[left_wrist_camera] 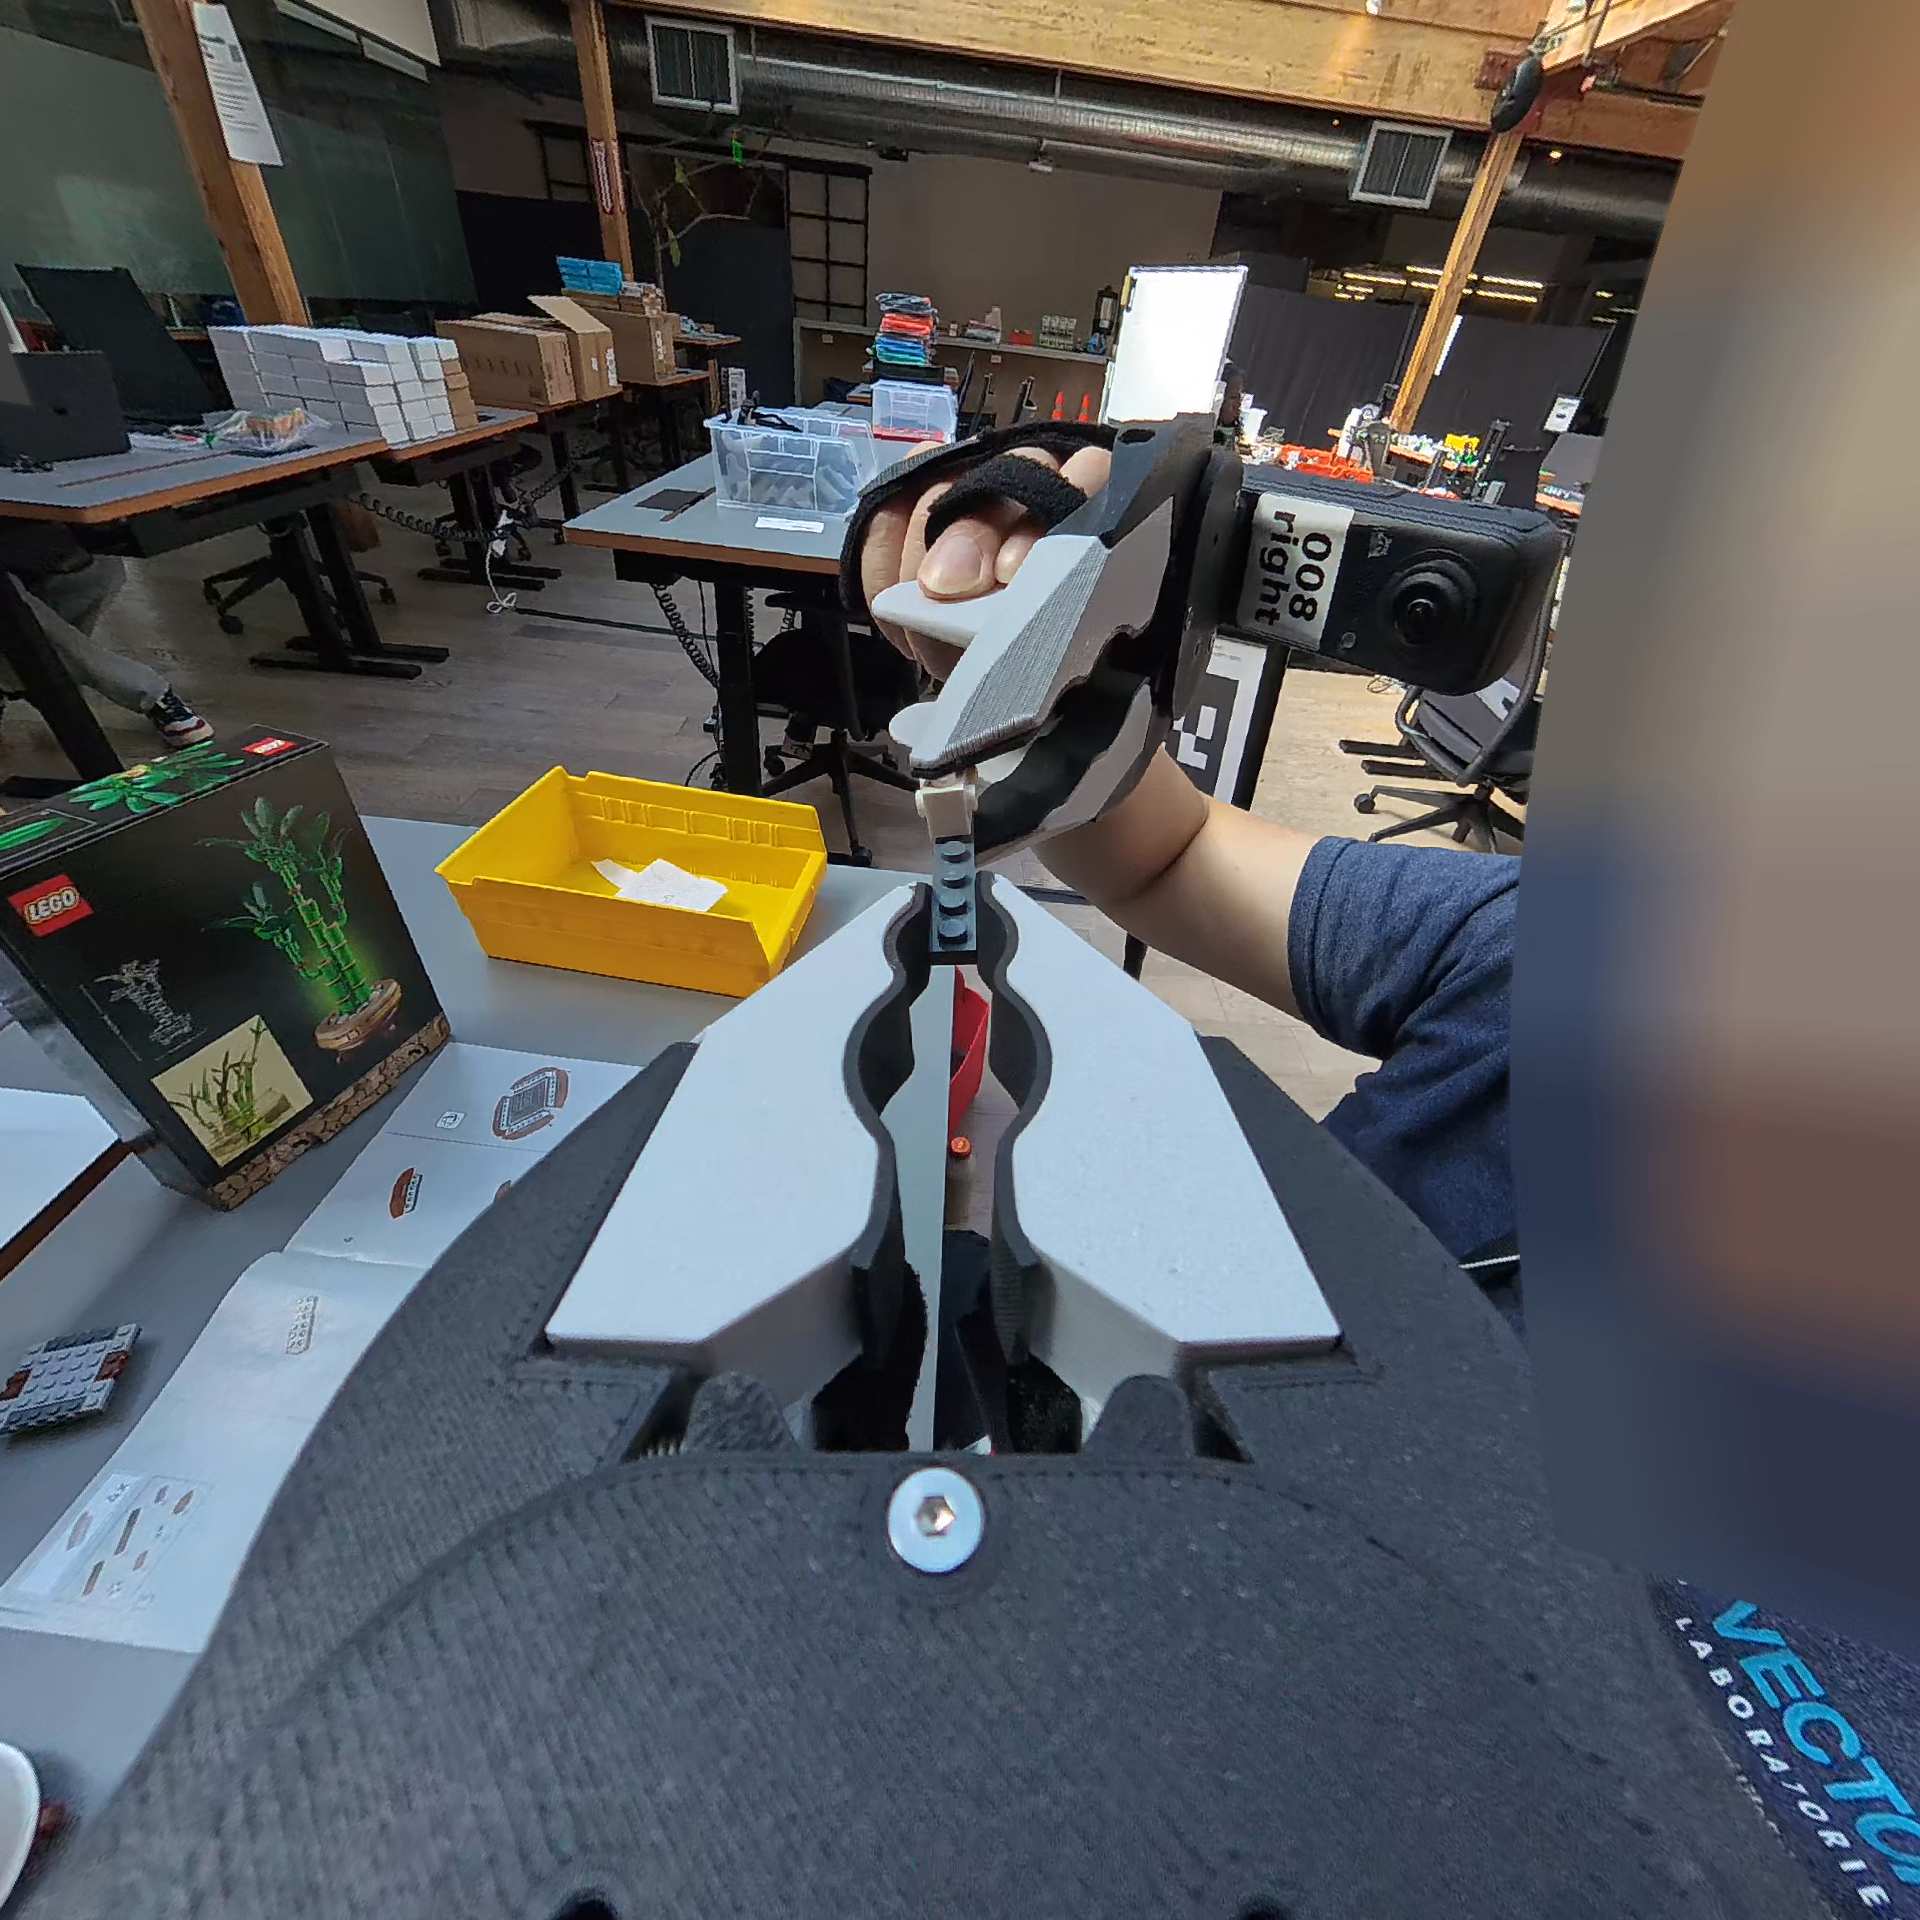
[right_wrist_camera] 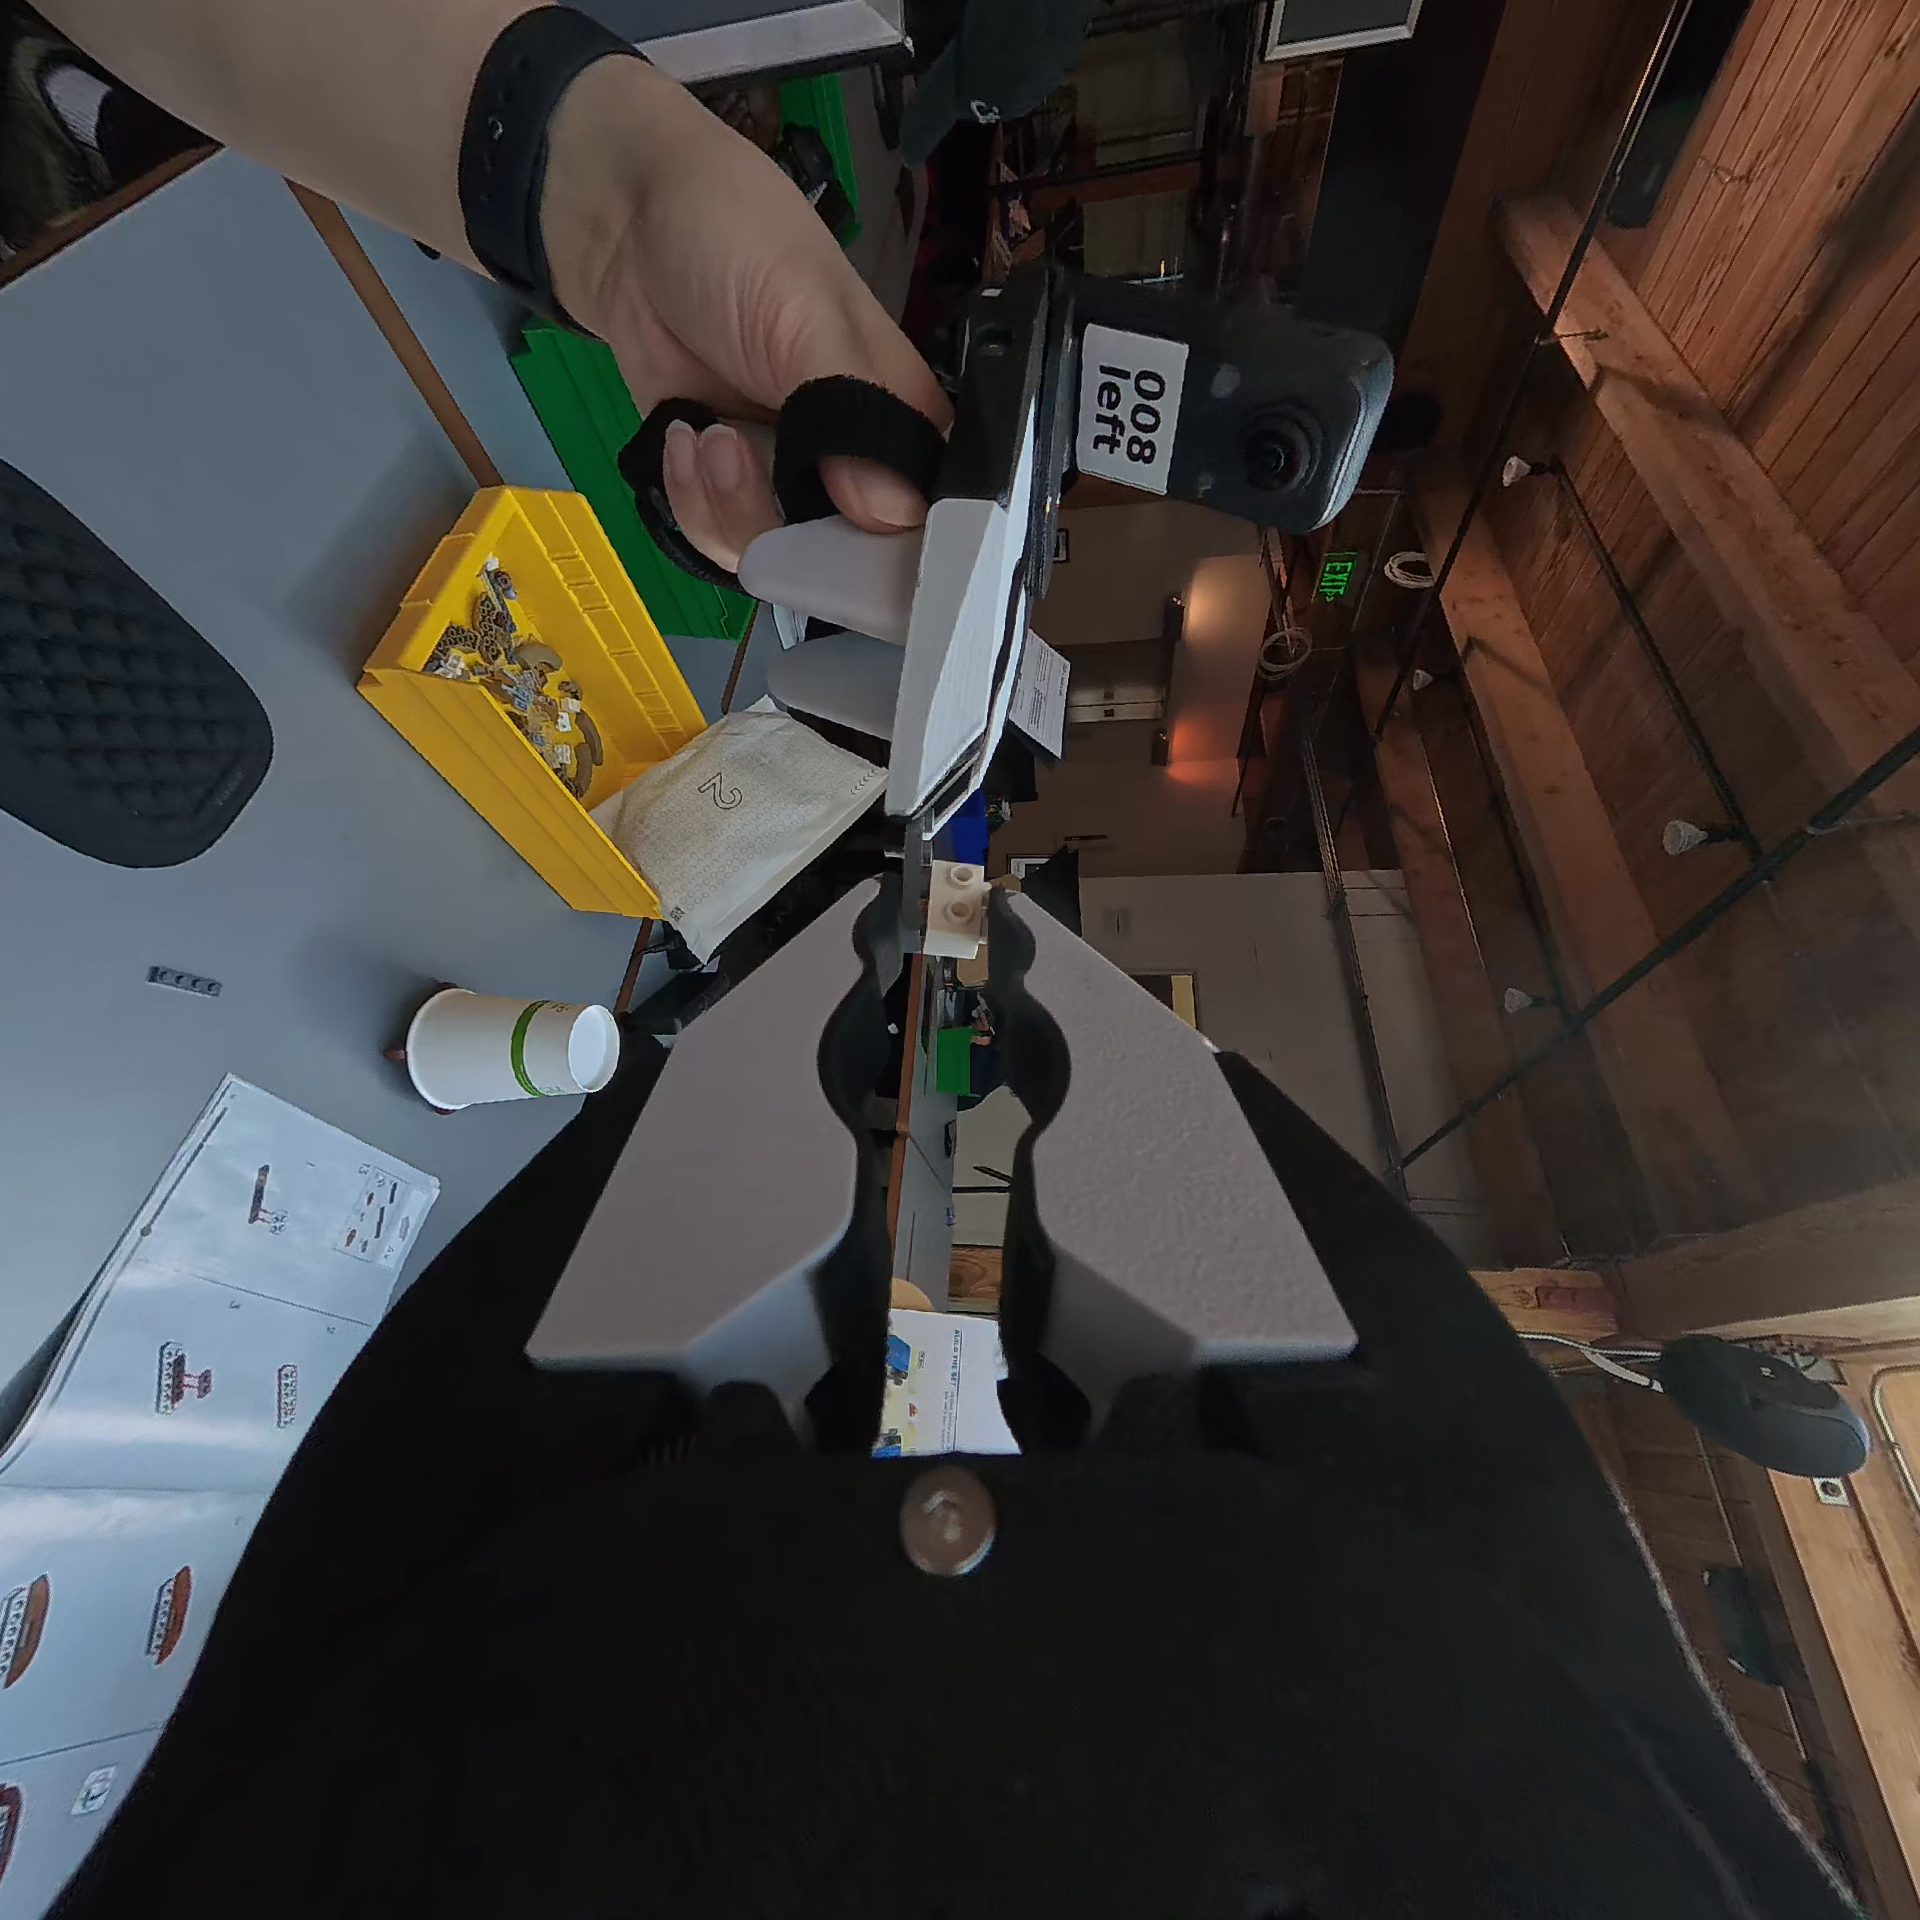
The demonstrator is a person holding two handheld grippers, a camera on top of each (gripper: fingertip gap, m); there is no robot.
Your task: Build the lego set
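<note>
In the left wrist view my left gripper (left_wrist_camera: 954, 920) is shut on a dark grey studded plate (left_wrist_camera: 954, 883), held upright in the air. My right gripper (left_wrist_camera: 940, 771) comes down from the upper right, shut on a small cream brick (left_wrist_camera: 945, 805) that touches the plate's top end. In the right wrist view my right gripper (right_wrist_camera: 940, 912) pinches the cream brick (right_wrist_camera: 958, 906), its studs facing the camera. The grey plate (right_wrist_camera: 914, 878) shows edge-on against it, held by the left gripper (right_wrist_camera: 923, 819) above.
On the grey table: the set's box (left_wrist_camera: 208, 956), a yellow bin with paper (left_wrist_camera: 634, 883), an open instruction booklet (left_wrist_camera: 312, 1351), a grey plate assembly (left_wrist_camera: 68, 1371). Also a yellow bin of pieces (right_wrist_camera: 520, 665), a numbered bag (right_wrist_camera: 738, 821), a paper cup (right_wrist_camera: 509, 1044), a loose grey plate (right_wrist_camera: 185, 982). My two grippers' fingertips are within a few centimetres of each other.
</note>
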